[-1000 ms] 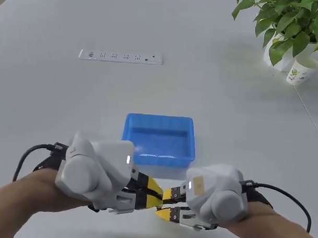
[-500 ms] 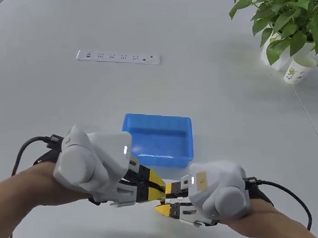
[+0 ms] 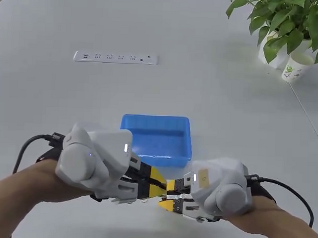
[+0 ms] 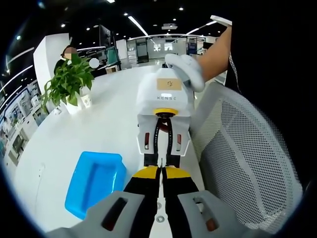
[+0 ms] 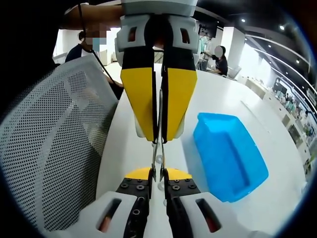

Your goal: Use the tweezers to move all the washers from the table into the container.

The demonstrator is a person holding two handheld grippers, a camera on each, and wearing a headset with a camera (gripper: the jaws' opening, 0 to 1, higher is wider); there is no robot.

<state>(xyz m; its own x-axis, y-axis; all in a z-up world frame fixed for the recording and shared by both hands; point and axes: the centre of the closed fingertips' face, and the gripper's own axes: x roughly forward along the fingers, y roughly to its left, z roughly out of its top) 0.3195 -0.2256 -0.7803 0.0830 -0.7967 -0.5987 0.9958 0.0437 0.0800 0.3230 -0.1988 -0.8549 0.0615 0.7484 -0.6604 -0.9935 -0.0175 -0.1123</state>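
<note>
Washers (image 5: 158, 159) lying flat on table (image 3: 212, 89), close under meeting jaws, just beside blue container (image 3: 158, 140). Small thin metal rings: probably light, hard, slippery. Best pinching across rim, or slipping one tip through hole. Tweezers (image 5: 159, 144) thin, likely springy, needing gentle squeeze mid-length. Left gripper (image 4: 162, 172) jaws pressing closed on tweezers. Right gripper (image 5: 158, 174) jaws sitting narrow around tweezers' end; whether gripping, cannot tell.

I hold my left hand-held gripper (image 3: 155, 182) and right hand-held gripper (image 3: 172, 195) low, tip to tip, forearms angled inward. The left's jaws clamp the tweezers (image 5: 159, 153); the right's are closed on their far end.
</note>
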